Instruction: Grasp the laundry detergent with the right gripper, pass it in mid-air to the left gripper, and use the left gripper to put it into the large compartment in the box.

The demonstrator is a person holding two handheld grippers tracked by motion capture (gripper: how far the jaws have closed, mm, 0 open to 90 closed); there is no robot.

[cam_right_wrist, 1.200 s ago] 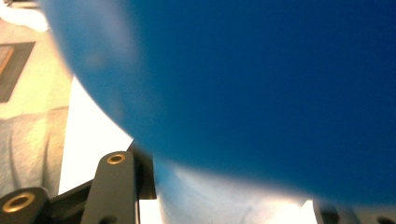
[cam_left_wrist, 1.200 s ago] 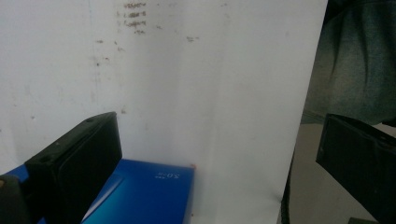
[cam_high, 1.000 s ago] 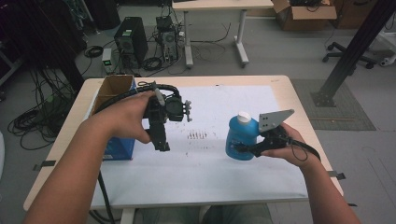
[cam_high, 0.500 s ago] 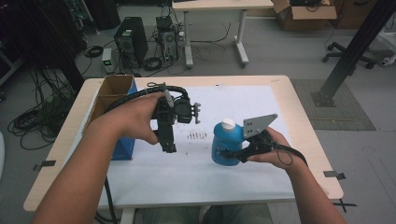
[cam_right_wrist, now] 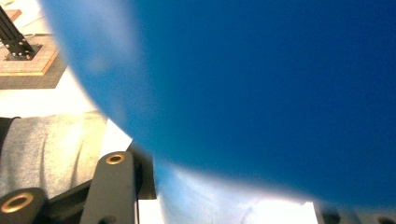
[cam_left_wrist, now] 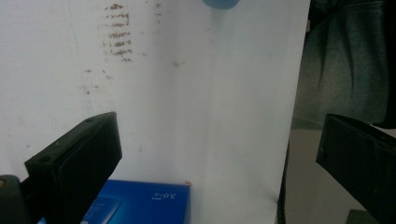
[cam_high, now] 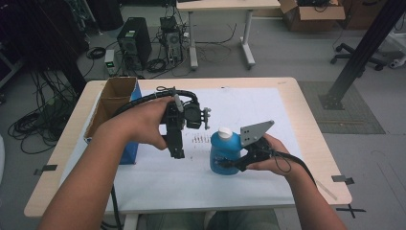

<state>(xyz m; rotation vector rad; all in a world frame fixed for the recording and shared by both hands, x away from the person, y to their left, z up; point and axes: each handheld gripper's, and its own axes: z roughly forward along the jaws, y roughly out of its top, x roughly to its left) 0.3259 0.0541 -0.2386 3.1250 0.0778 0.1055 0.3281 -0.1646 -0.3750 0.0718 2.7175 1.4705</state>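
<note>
Upright on the white paper sheet [cam_high: 249, 110] that covers the light wooden table [cam_high: 306, 120] stands a blue plastic bottle with a white cap [cam_high: 225, 151], a little right of the table's middle and toward the near edge. The right gripper [cam_high: 229, 164] is clamped on the bottle's lower body from the right side, its grey three-cornered plate tilted up just beside the cap. In the right gripper view the blue bottle wall [cam_right_wrist: 261, 93] sits hard against the lens, with one black jaw showing at the lower left.

Left of the bottle, the left gripper [cam_high: 177, 151] is held above the paper, pointing down and well apart from the bottle. In the left gripper view its two black jaws stand wide apart with nothing between them, over bare paper marked with faint brown smudges [cam_left_wrist: 116, 32].

Farther left, an open brown cardboard box with a blue side [cam_high: 112, 103] stands near the table's left edge.
</note>
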